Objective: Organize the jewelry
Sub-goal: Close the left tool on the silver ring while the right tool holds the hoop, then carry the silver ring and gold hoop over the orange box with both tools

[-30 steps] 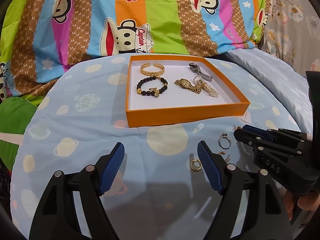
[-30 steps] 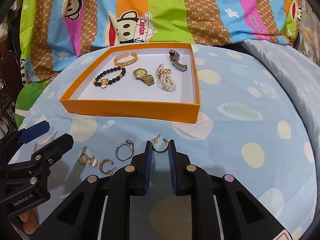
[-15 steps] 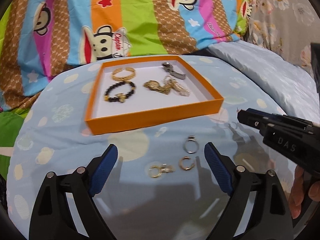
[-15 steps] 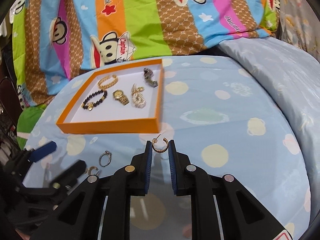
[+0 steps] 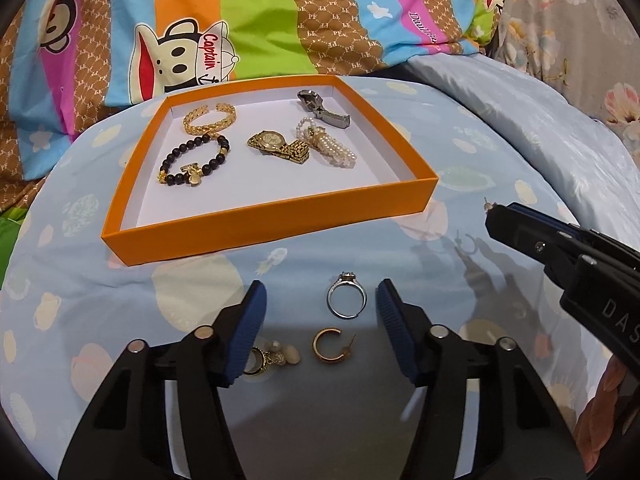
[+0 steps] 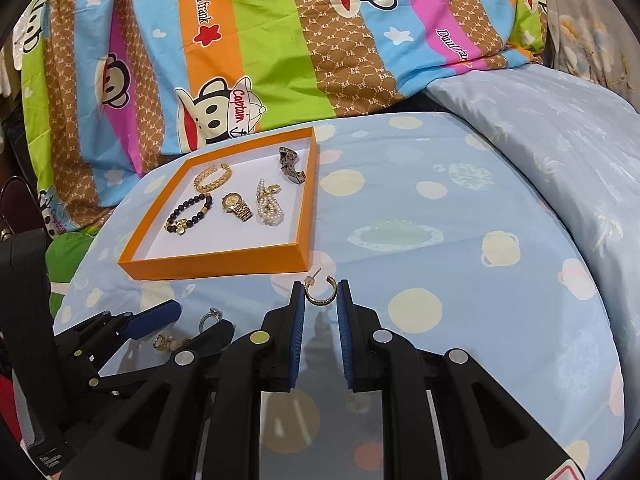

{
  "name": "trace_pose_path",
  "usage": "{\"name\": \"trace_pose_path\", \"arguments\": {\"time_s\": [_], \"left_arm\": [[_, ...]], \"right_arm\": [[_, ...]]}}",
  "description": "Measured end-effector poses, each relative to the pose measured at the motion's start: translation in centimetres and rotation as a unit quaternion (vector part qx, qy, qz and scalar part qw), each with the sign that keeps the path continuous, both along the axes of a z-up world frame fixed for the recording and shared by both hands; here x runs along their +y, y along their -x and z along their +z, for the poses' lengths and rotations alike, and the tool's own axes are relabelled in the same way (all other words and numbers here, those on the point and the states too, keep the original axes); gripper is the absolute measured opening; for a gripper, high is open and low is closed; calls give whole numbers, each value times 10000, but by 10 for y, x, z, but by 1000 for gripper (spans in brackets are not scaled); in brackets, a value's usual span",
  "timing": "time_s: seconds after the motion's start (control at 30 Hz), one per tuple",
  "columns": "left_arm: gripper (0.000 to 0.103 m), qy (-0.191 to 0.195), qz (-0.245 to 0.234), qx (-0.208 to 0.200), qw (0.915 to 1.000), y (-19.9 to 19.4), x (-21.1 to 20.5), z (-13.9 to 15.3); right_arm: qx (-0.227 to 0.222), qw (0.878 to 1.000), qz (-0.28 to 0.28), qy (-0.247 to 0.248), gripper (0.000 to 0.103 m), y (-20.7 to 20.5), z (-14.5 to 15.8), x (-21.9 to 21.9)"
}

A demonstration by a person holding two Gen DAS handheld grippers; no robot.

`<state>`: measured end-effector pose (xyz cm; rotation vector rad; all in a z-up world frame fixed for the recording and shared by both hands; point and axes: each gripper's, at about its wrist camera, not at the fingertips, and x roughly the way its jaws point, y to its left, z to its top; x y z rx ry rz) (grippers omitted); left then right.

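An orange tray (image 5: 272, 222) (image 6: 218, 264) on the blue bedsheet holds a gold bangle (image 5: 208, 118), a black bead bracelet (image 5: 192, 160), a gold watch (image 5: 278, 146), a pearl bracelet (image 5: 328, 146) and a dark watch (image 5: 322, 108). My right gripper (image 6: 320, 294) is shut on a gold hoop earring (image 6: 320, 292) and holds it above the sheet, right of the tray's front corner. It also shows in the left wrist view (image 5: 494, 210). My left gripper (image 5: 320, 308) is open over a silver ring (image 5: 346, 296), a gold hoop earring (image 5: 330, 346) and a pearl earring (image 5: 272, 358).
A striped monkey-print quilt (image 5: 260, 20) rises behind the tray. A pale blue pillow (image 6: 560, 140) lies at the right. The person's hand (image 5: 612, 408) shows under the right gripper.
My right gripper has lifted with the hoop earring and moved right and forward. My left gripper has moved in over the ring and loose earrings, still open.
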<state>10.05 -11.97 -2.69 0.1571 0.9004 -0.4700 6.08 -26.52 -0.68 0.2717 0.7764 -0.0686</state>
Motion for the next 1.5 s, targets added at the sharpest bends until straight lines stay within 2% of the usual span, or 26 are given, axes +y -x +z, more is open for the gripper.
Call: {"name": "trace_pose_path", "arguments": {"time_s": [0.13, 0.27, 0.33, 0.9, 1.03, 1.3, 1.5], "left_arm": [[34, 54, -68, -14, 10000, 1, 1, 1], [27, 111, -124, -18, 9999, 3, 2, 2], [20, 160, -124, -14, 9998, 3, 3, 3], [19, 386, -204, -100, 9990, 11, 15, 14], [19, 405, -95, -162, 9990, 10, 26, 21], [19, 576, 434, -426, 9965, 1, 74, 41], [19, 487, 621, -441, 9959, -16, 95, 49]], "right_arm": [[21, 10000, -3, 10, 15, -1, -1, 1], [46, 10000, 3, 13, 15, -1, -3, 2], [46, 10000, 17, 9, 15, -2, -3, 3], [-40, 9998, 168, -48, 15, 1, 0, 8], [-90, 9995, 308, -28, 15, 2, 1, 16], [-150, 9983, 566, 40, 15, 4, 0, 31], [-199, 9957, 860, -265, 15, -4, 11, 37]]}}
